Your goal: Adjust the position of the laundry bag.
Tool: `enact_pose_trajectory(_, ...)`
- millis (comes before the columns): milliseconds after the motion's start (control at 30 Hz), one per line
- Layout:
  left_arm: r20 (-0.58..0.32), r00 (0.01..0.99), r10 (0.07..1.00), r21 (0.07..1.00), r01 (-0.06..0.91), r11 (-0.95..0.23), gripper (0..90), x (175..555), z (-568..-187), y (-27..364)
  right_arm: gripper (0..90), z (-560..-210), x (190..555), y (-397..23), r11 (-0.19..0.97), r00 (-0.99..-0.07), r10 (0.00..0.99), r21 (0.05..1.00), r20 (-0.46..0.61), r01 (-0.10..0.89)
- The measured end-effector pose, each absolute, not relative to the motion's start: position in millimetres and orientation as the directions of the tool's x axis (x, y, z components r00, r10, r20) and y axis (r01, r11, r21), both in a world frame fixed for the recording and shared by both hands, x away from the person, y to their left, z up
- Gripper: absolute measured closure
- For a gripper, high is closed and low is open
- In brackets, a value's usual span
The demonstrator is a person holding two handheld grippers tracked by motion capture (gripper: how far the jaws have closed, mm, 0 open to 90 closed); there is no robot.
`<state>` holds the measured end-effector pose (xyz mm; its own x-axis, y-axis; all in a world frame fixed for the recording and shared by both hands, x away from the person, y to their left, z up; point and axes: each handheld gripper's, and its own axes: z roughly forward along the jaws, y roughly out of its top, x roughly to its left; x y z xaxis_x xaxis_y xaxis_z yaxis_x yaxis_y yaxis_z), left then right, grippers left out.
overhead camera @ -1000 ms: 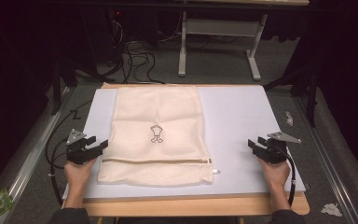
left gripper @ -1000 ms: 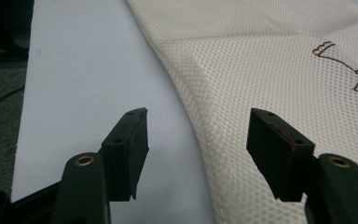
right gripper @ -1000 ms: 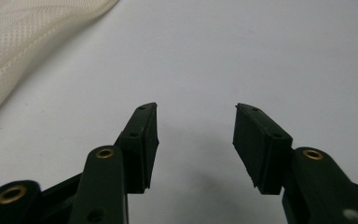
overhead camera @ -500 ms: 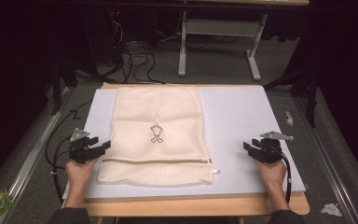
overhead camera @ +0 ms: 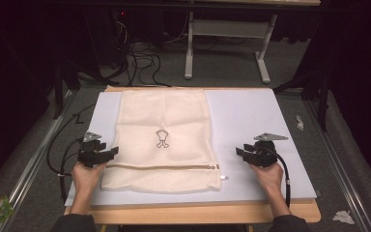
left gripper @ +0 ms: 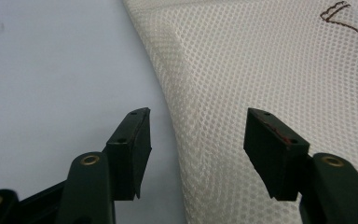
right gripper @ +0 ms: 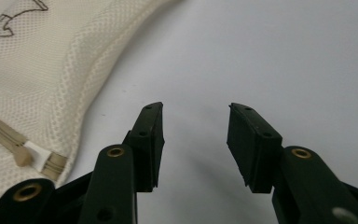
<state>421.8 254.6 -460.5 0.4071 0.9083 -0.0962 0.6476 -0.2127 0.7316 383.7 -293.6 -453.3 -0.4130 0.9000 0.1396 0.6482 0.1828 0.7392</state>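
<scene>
Mesh, cream coloured and floppy, that's the laundry bag lying flat on the white mat of the desk in the high view, zip running across near the person's edge. The left hand-held gripper sits right at the bag's left edge, the right hand-held gripper is off on bare mat, apart from the cloth.

Left gripper view: jaws spread, straddling the bag's curved side seam, nothing pinched yet, though they've just been closing a bit with the mesh edge between them.

Right gripper view: jaws released with only mat between them, they've just been narrowing too. The zip's end with its white tab is off to its left.

Judging by looks, the bag's light, limp and a bit slippery, so it'll sag and fold when lifted. Best bet is pinching the thicker hemmed edges or the zip band, not the open mesh
</scene>
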Motion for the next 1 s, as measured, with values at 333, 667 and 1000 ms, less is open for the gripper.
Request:
enact_pose_trajectory(333, -0.105, 0.403, 0.909, 0.707, 0.673, -0.216, 40.0, 429, -462, 252, 55.3, -450, 389, -261, 0.220, -0.485, 0.856, 0.723, 0.179, 0.655)
enact_pose_trajectory(667, -0.143, 0.378, 0.915, 0.682, 0.707, -0.186, 39.3, 435, -465, 249, 49.7, -451, 398, -232, 0.245, -0.534, 0.815, 0.704, 0.222, 0.666)
enact_pose_trajectory(1000, -0.142, 0.378, 0.915, 0.672, 0.716, -0.191, 40.6, 440, -469, 243, 49.0, -454, 411, -209, 0.298, -0.541, 0.816, 0.654, 0.204, 0.695)
